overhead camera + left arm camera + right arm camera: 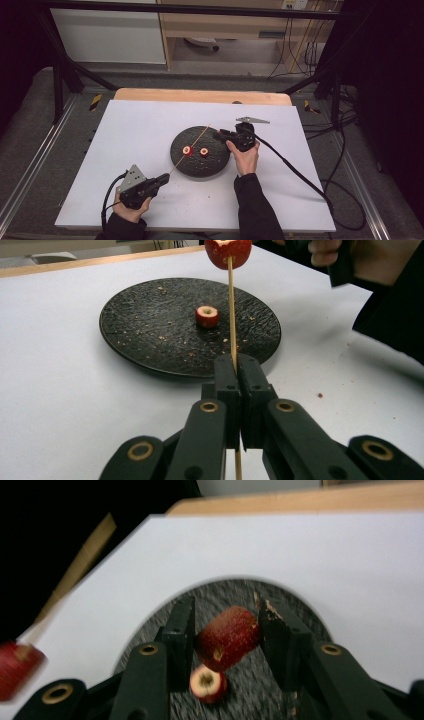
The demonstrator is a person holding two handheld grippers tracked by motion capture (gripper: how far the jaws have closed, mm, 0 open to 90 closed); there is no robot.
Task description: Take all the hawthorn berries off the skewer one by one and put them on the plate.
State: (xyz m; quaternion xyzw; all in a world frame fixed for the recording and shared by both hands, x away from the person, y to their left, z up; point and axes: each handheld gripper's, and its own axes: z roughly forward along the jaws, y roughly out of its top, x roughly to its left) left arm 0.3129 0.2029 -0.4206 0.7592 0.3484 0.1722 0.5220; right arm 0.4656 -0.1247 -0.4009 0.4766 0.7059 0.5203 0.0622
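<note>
We are threading red fruit pieces onto a thin wooden skewer [190,146], and the job looks roughly a third done. Our left gripper [161,179], near the near-left part of the white table [125,130], has its jaws pressed tight on the skewer's near end, so the stick slants up and away over the round black plate [176,161] in the middle of the table. One fruit piece already on the stick [228,251] sits partway along it, above the plate's left half. Our right gripper [225,625], over the plate's far-right rim, pinches a second fruit piece [229,637] between its jaws, lifted clear of the plate. A third fruit piece [207,682] lies loose on the plate, just below the held one. We judge that the held piece must next go onto the skewer's far tip, then the loose one.
</note>
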